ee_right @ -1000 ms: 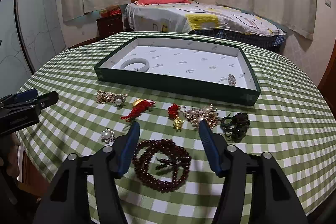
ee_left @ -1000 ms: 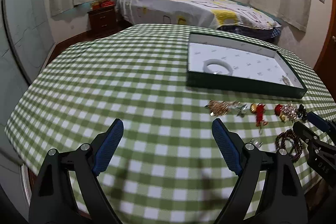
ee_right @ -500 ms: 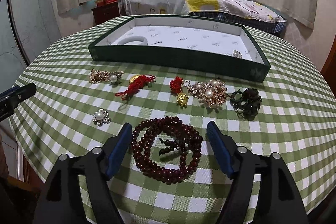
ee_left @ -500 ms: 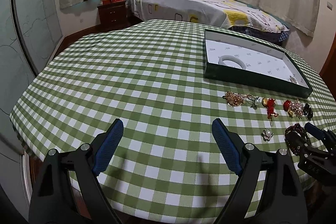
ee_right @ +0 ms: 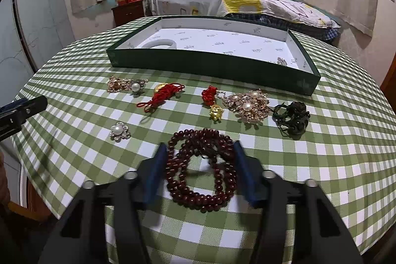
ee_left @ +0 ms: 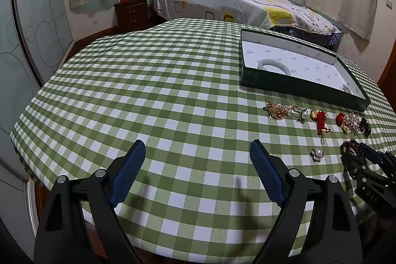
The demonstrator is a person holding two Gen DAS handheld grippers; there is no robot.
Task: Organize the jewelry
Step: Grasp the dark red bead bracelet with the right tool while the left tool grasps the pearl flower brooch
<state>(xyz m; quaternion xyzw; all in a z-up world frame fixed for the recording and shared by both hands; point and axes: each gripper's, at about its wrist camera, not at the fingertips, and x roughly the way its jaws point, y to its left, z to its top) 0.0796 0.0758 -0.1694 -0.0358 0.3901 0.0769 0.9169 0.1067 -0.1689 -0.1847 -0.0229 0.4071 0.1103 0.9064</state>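
A dark red bead string [ee_right: 201,168] lies coiled on the green checked tablecloth. My right gripper [ee_right: 199,152] is open, low over it, one finger on each side of the coil. The gripper also shows in the left wrist view [ee_left: 358,160], over the beads [ee_left: 350,146]. A green tray [ee_right: 307,85] with a white lining holds a white bangle [ee_right: 159,43] and a small brooch [ee_right: 282,61]. My left gripper [ee_left: 196,155] is open and empty above bare cloth at the table's left front.
Between beads and tray lie a pearl flower brooch [ee_right: 120,131], a gold chain piece [ee_right: 125,85], a red knot charm [ee_right: 164,97], a red and gold charm [ee_right: 212,103], a pearl cluster brooch [ee_right: 248,103] and a dark green cord piece [ee_right: 293,118]. A bed stands behind the table.
My right gripper has moved forward and down, so its fingers now flank the bead string. The left gripper has pulled back and turned left, away from the jewelry.
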